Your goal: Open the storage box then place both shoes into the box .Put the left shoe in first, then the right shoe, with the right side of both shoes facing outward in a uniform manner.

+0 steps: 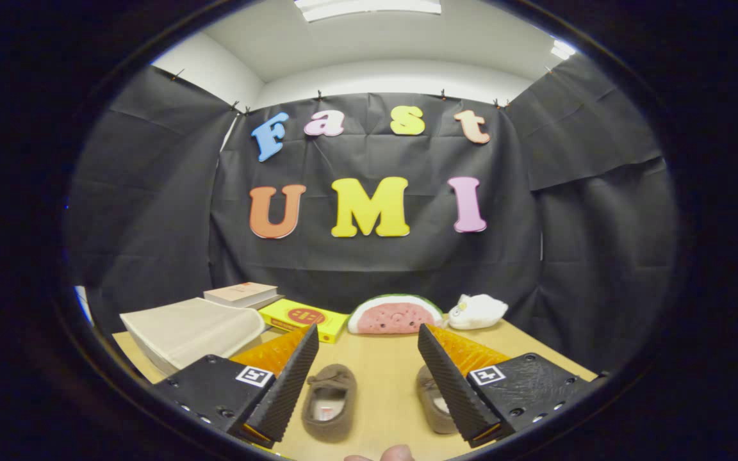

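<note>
Gripper (368, 371) hovers over table (382, 358), fingers wide apart, nothing held. Two brown slippers below: one (329, 402) between the fingers, other (432, 400) partly hidden behind right finger. Storage box (193, 331) sits far left, lid closed, w/ books (242, 294) beyond it. Risk: going for a shoe before opening box, or picking the wrong shoe first since the pair looks alike. Soft slipper could fold in grip & land w/ wrong side outward.

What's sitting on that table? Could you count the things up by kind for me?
Brown fuzzy slippers: 2
Books: 2, one lying open, one closed
Flat yellow box: 1
Watermelon-slice plush: 1
Small white plush toy: 1
Total: 7
The gripper hovers with jaws open.
</note>
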Demonstrator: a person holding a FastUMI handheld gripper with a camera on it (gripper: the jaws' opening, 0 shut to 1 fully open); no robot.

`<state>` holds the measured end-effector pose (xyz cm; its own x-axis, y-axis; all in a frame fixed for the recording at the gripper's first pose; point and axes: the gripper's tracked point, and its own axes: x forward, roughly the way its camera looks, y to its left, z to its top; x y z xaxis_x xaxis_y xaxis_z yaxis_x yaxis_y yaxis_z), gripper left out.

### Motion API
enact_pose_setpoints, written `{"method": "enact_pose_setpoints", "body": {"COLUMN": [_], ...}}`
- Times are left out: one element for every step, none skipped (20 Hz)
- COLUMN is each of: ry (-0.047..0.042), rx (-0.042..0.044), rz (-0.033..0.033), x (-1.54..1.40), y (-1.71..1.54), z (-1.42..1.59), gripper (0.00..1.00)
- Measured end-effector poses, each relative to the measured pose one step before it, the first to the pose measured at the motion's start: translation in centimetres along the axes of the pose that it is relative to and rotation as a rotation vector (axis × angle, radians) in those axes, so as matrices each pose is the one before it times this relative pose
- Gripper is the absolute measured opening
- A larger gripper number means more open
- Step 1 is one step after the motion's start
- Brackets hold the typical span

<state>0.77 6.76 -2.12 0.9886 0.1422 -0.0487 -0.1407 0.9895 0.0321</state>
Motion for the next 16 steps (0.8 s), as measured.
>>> {"method": "enact_pose_setpoints", "body": {"ry": [0.0061,0.00375,0.00245,0.00209,0.00407,0.00458,0.00554,0.00713,0.00569,0.00585,0.00521,0.00147,0.00603,0.01077,0.0197,0.01929], "rx": [0.00174,0.00091,0.00401,0.00639,0.00785,0.00951,0.00872,0.00952,0.0135,0.01699,0.01676,0.01372,0.01413,0.01677,0.01482,0.0141], "rz": [0.01966,0.01809,0.01814,0.02,0.01964,0.02169,0.02074,0.02078,0.01994,0.02227,0.01886,0.01447,0.01095,0.01115,0.01552,0.01806], "x": [0.208,0.324,0.305,0.36,0.407,0.436,0.495,0.43,0.485,0.473,0.594,0.615,0.696,0.701,0.677,0.52], "y": [0.939,0.923,1.057,1.12,1.144,1.163,1.193,1.12,1.125,1.093,0.995,0.752,0.569,0.619,0.627,0.664], "z": [-0.255,-0.201,-0.109,-0.292,-0.21,-0.288,-0.268,-0.519,-0.397,-0.486,-0.384,-0.477,-0.471,-0.8,-0.809,-0.759], "gripper": [0.95,0.95,0.95,0.95,0.95,0.95,0.95,0.95,0.95,0.95,0.95,0.95,0.95,0.95,0.95,0.96]}}
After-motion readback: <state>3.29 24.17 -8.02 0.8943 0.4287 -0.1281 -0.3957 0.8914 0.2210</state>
